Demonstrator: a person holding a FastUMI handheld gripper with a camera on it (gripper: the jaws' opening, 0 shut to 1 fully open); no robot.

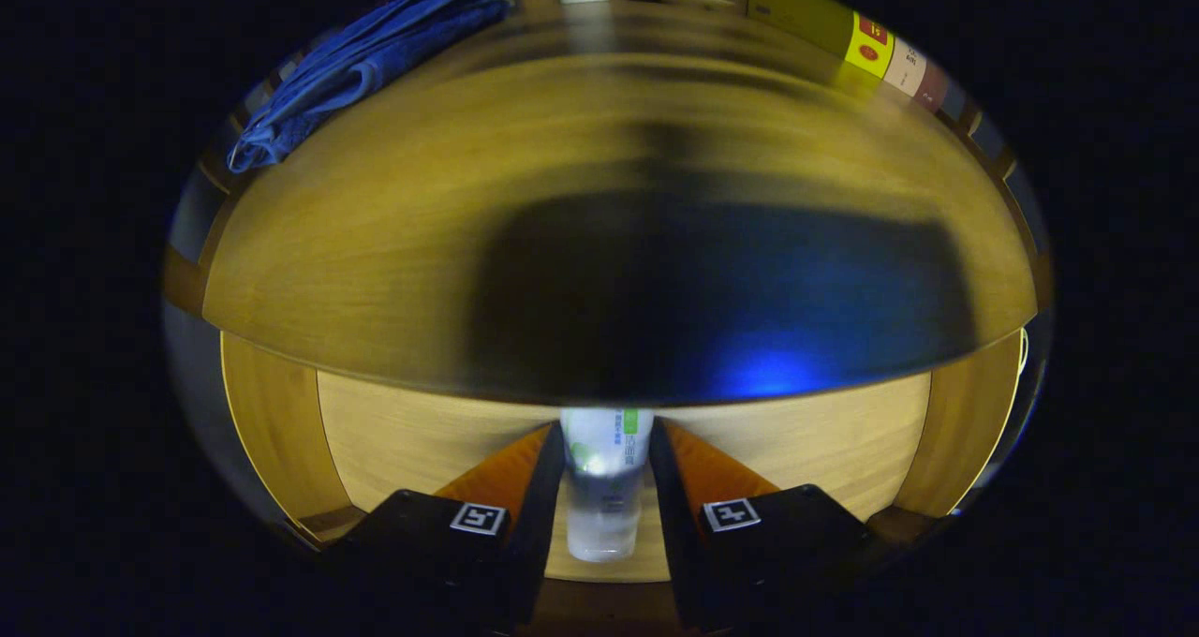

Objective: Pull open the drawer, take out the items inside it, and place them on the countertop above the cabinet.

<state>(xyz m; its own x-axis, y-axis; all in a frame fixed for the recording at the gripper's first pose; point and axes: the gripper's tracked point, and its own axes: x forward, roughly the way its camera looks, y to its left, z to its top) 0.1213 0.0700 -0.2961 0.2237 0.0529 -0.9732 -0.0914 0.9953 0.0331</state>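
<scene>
1. My gripper had both fingers pressed on a small clear bottle w/ white-green label, over the open drawer.
2. Beyond: wooden countertop, blurred.
3. Far back: blue cloth.

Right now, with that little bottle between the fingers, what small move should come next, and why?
Probably lift it straight up. The plastic bottle sits gripped between both fingers of the gripper, still low inside the open drawer, below the countertop edge it has to clear before being set down.
</scene>
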